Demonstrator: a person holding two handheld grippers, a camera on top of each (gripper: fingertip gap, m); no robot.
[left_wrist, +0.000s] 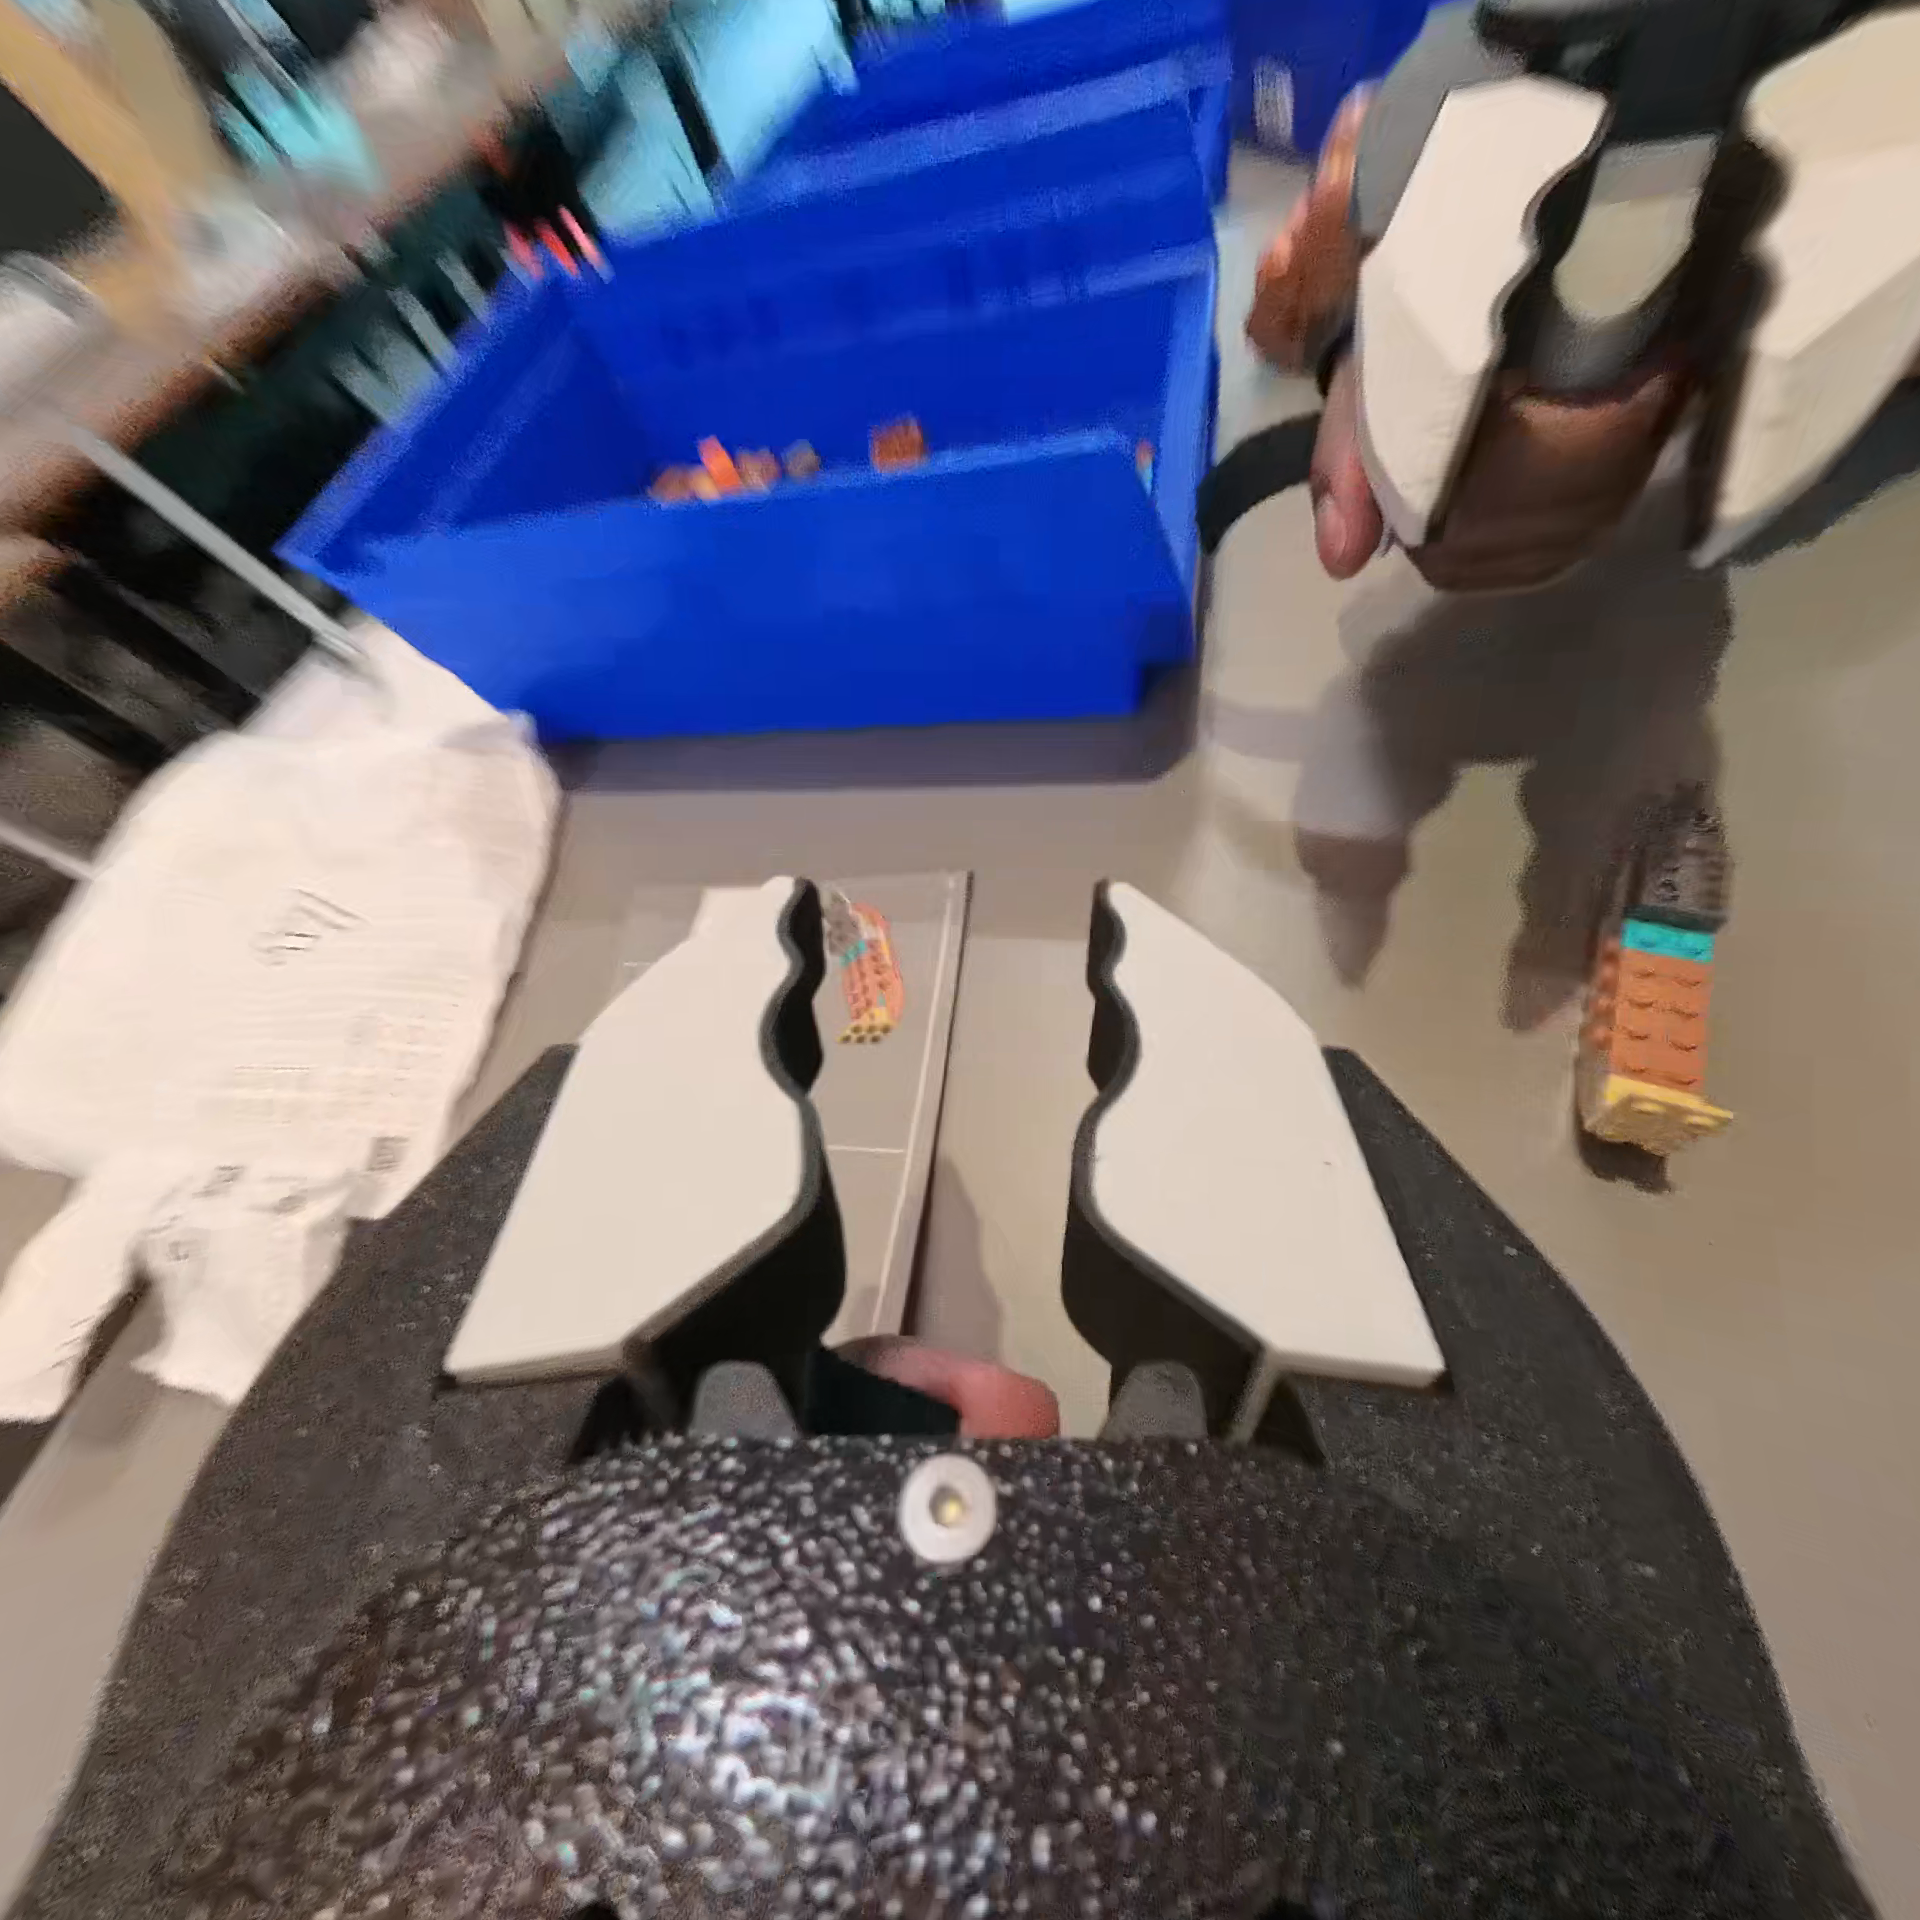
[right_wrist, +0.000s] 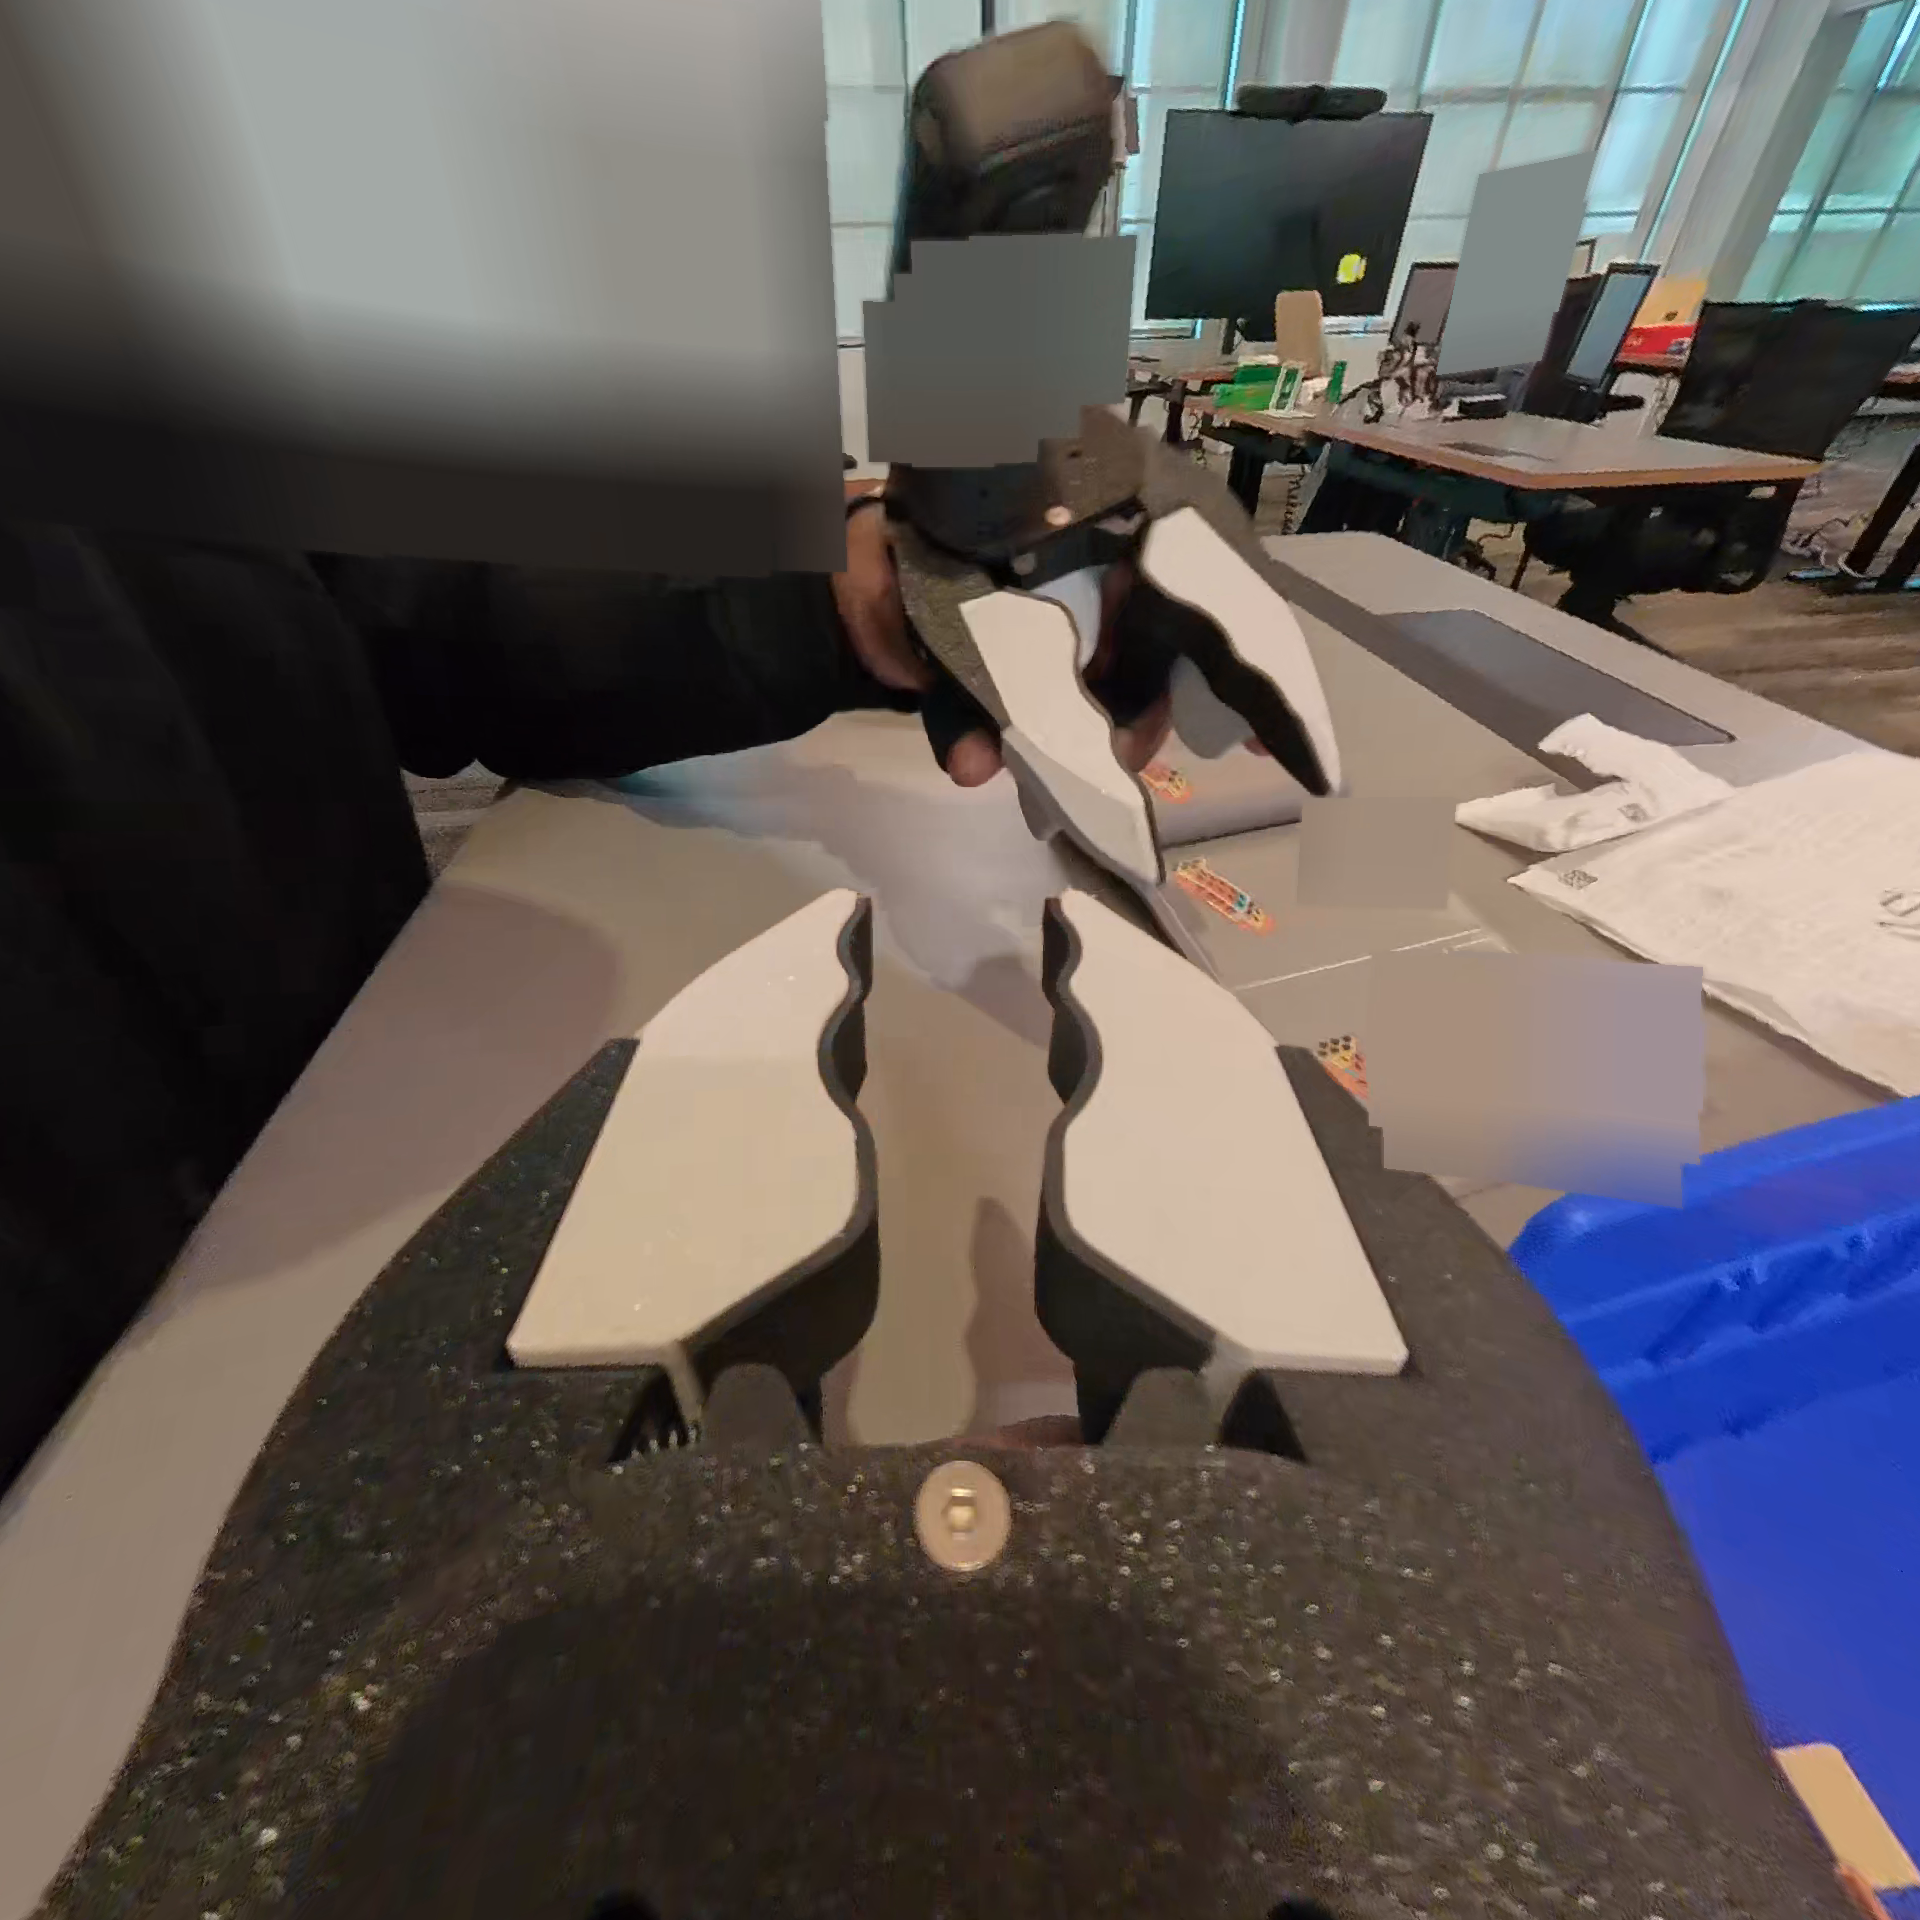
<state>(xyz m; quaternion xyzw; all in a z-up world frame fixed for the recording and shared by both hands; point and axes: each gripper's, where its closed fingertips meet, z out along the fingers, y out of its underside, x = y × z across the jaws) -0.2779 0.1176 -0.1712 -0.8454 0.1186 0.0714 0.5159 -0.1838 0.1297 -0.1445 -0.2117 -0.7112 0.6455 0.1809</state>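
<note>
Both grippers' fingers spread, bare, over printed sheets (left_wrist: 883, 997); their writing unreadable.

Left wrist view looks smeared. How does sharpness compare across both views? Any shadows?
Left wrist view: heavy motion blur on the blue bin and background; the brick stack is soft, under a dark shadow. Right wrist view: mostly sharp; slight blur on the left gripper, soft shadows on the table.

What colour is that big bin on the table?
Bright blue bin, clearest in the left wrist view.
</note>
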